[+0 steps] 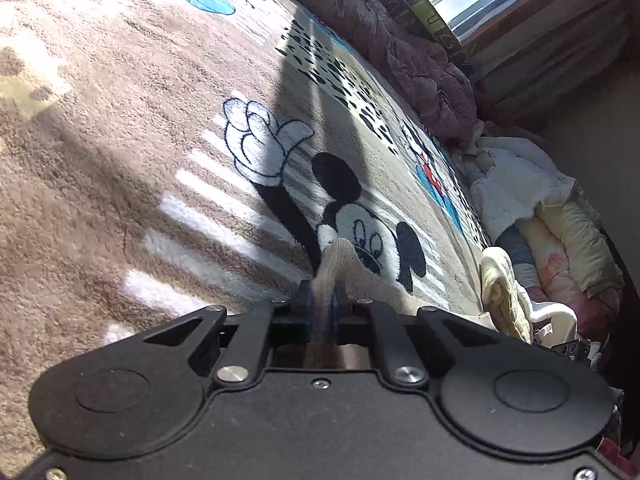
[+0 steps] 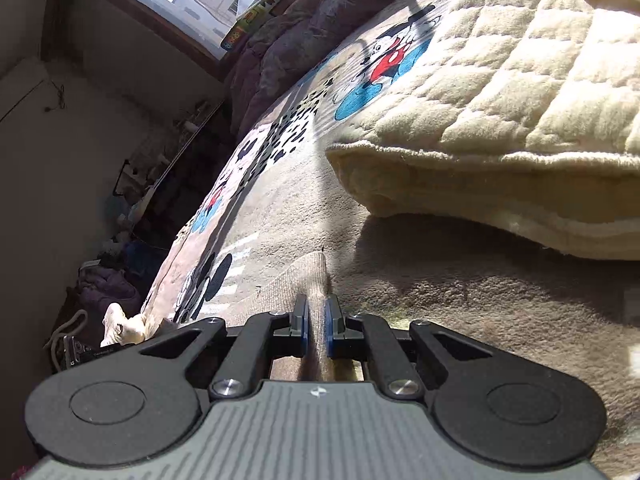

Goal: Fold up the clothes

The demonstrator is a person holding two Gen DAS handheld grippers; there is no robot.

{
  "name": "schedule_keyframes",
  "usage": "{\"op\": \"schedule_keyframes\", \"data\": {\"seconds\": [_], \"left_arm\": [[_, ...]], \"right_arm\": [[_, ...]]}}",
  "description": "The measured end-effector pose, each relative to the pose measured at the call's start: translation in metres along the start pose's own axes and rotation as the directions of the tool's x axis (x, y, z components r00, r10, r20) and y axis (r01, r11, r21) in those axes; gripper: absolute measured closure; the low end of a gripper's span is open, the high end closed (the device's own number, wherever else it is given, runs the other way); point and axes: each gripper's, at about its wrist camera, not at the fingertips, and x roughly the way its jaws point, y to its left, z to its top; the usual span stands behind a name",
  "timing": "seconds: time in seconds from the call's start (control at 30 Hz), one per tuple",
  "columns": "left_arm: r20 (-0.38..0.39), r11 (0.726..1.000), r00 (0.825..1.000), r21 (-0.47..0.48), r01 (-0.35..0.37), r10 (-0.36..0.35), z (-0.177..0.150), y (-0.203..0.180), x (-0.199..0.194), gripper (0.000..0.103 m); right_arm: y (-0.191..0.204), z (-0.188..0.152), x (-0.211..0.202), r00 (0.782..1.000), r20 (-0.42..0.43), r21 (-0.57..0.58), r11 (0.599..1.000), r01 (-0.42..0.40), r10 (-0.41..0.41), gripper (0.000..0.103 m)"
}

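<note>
A beige ribbed knit garment (image 1: 340,258) lies on a brown cartoon-print fleece blanket (image 1: 120,120) that covers a bed. In the left wrist view my left gripper (image 1: 320,300) is shut on a bunched edge of that garment, which sticks up between the blue pads. In the right wrist view my right gripper (image 2: 317,312) is shut on another edge of the beige ribbed garment (image 2: 296,280), whose fabric spreads flat to the left over the blanket (image 2: 460,292). How the two pinched edges join is hidden by the gripper bodies.
A thick cream quilted fleece piece (image 2: 500,92) lies folded on the blanket right of my right gripper. A purple quilt (image 1: 408,52) runs along the window side. Piled bedding and clothes (image 1: 540,220) sit at the bed's end, with a cream knit item (image 1: 500,292) close by.
</note>
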Motion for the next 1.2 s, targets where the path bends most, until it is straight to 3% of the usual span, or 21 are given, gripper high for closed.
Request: {"op": "schedule_keyframes", "data": {"seconds": [0.07, 0.1, 0.17, 0.23, 0.27, 0.33, 0.43, 0.47, 0.57, 0.6, 0.7, 0.77, 0.8, 0.83, 0.93, 0.97, 1.03, 1.2], "left_arm": [[0.029, 0.998, 0.998, -0.009, 0.062, -0.062, 0.002, -0.005, -0.008, 0.096], [0.038, 0.996, 0.996, -0.010, 0.083, -0.083, 0.003, -0.008, -0.011, 0.096], [0.022, 0.998, 0.998, 0.005, 0.057, -0.057, 0.002, -0.008, -0.007, 0.096], [-0.023, 1.000, 0.999, 0.000, -0.030, 0.030, 0.000, 0.001, 0.006, 0.093], [-0.039, 0.998, 0.997, 0.000, -0.066, 0.066, -0.001, 0.004, 0.010, 0.091], [-0.024, 0.993, 0.993, 0.037, -0.110, 0.111, -0.001, -0.005, 0.006, 0.089], [0.013, 0.973, 0.980, 0.120, -0.197, 0.197, -0.002, -0.024, -0.003, 0.085], [0.039, 0.960, 0.974, 0.161, -0.228, 0.224, -0.003, -0.031, -0.010, 0.085], [0.145, 0.882, 0.946, 0.343, -0.323, 0.290, -0.015, -0.065, -0.036, 0.085], [0.151, 0.877, 0.954, 0.375, -0.299, 0.261, -0.021, -0.075, -0.044, 0.085], [0.087, 0.844, 0.969, 0.476, -0.246, 0.233, -0.048, -0.089, -0.045, 0.083], [0.032, 0.814, 0.967, 0.533, -0.229, 0.251, -0.067, -0.092, -0.039, 0.073], [0.028, 0.793, 0.943, 0.532, -0.296, 0.333, -0.075, -0.080, -0.030, 0.075], [0.031, 0.775, 0.921, 0.531, -0.343, 0.387, -0.082, -0.073, -0.026, 0.077], [0.094, 0.793, 0.949, 0.527, -0.305, 0.302, -0.102, -0.099, -0.064, 0.076], [0.115, 0.799, 0.955, 0.526, -0.292, 0.273, -0.108, -0.108, -0.076, 0.069], [0.148, 0.804, 0.961, 0.526, -0.275, 0.232, -0.126, -0.126, -0.098, 0.054], [0.135, 0.823, 0.982, 0.537, -0.186, 0.133, -0.203, -0.162, -0.122, 0.050]], "right_arm": [[-0.002, 0.000, -0.004, 0.999, 0.016, 0.035, 0.999, -0.031, 0.030, 0.094], [0.001, 0.002, -0.011, 0.994, 0.066, 0.036, 0.995, -0.088, 0.086, 0.094], [0.010, 0.006, -0.022, 0.983, 0.115, -0.004, 0.989, -0.146, 0.145, 0.095], [0.012, 0.007, -0.018, 0.995, 0.076, -0.029, 0.998, -0.056, 0.058, 0.095], [0.011, 0.007, -0.009, 0.999, 0.032, -0.050, 0.998, 0.038, -0.036, 0.095], [0.026, 0.001, 0.007, 0.976, -0.016, -0.179, 0.961, 0.212, -0.219, 0.097], [0.053, 0.005, 0.007, 0.949, 0.024, -0.282, 0.909, 0.308, -0.314, 0.092], [0.061, 0.007, 0.001, 0.932, 0.071, -0.311, 0.880, 0.360, -0.356, 0.093], [0.083, 0.007, -0.023, 0.900, 0.191, -0.389, 0.811, 0.437, -0.393, 0.089], [0.094, 0.003, -0.029, 0.913, 0.193, -0.440, 0.800, 0.407, -0.359, 0.089], [0.119, -0.024, -0.027, 0.940, 0.113, -0.586, 0.742, 0.326, -0.323, 0.089], [0.133, -0.046, -0.020, 0.945, 0.035, -0.674, 0.690, 0.263, -0.325, 0.092], [0.139, -0.057, -0.015, 0.942, -0.002, -0.714, 0.660, 0.234, -0.335, 0.092], [0.134, -0.067, -0.007, 0.913, -0.011, -0.745, 0.612, 0.264, -0.408, 0.092], [0.117, -0.074, -0.030, 0.895, 0.016, -0.696, 0.638, 0.330, -0.445, 0.093], [0.112, -0.076, -0.039, 0.891, 0.027, -0.679, 0.646, 0.349, -0.453, 0.093], [0.122, -0.079, -0.074, 0.912, 0.088, -0.650, 0.671, 0.357, -0.401, 0.093], [0.126, -0.111, -0.151, 0.913, 0.160, -0.562, 0.726, 0.397, -0.376, 0.092]]}}
